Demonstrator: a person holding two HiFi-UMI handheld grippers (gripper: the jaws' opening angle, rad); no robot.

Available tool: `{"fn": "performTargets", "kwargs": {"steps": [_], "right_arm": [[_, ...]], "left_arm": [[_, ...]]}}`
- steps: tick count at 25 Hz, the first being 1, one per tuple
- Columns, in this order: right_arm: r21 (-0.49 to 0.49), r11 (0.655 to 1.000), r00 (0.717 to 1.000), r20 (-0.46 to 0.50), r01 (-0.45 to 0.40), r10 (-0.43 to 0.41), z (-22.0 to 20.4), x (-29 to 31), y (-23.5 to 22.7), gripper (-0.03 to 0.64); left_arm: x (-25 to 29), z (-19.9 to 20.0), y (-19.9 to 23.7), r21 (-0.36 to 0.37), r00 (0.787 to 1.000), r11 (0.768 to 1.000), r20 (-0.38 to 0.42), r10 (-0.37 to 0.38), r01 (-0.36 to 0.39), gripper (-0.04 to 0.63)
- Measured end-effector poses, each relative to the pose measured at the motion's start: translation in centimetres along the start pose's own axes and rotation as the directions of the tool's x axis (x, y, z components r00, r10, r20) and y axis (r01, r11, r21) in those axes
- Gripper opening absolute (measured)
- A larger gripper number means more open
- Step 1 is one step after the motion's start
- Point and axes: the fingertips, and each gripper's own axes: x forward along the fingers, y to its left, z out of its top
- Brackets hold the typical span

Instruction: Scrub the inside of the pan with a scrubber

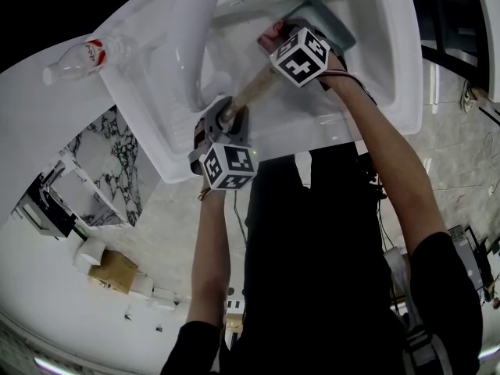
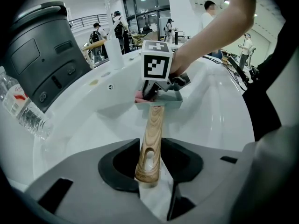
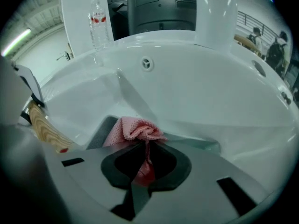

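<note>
While the left gripper (image 2: 150, 164) clamps the pan handle (image 2: 154, 125) steady, the right gripper (image 3: 145, 169), pinching the scrubber (image 3: 136, 130), should rub firm circles inside the pan (image 2: 174, 101).

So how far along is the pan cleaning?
Done: the pan is in the white sink and the pink scrubber is picked up. In hand: the left gripper clamps the wooden handle, and the right gripper pinches the scrubber at the pan. Still to do: the scrubbing; the inside's cleanliness isn't visible.

White sink (image 1: 383, 49) holds the pan (image 1: 334, 23); a water bottle (image 1: 82, 57) apparently sits beside it.
</note>
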Motion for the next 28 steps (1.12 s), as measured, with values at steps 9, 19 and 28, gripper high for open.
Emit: {"fn": "performTargets", "kwargs": {"steps": [9,19,28], "right_arm": [[-0.444,0.846,0.920,-0.106,0.295,-0.377,-2.3,0.7,-7.1,0.044],[-0.731,0.617,0.819,-0.142,0.291,-0.556,-3.8,-0.5,-9.4,0.044],[-0.722,0.688,0.781,-0.391,0.067,-0.487,-10.3,-3.1,-7.4,0.044]], "left_arm": [[0.1,-0.2,0.0,0.003,1.000,1.000,0.002,-0.004,0.004,0.161],[0.2,-0.1,0.1,-0.029,1.000,1.000,-0.009,0.005,-0.005,0.163],[0.3,-0.1,-0.1,-0.044,1.000,0.999,-0.009,0.012,-0.012,0.163]]}}
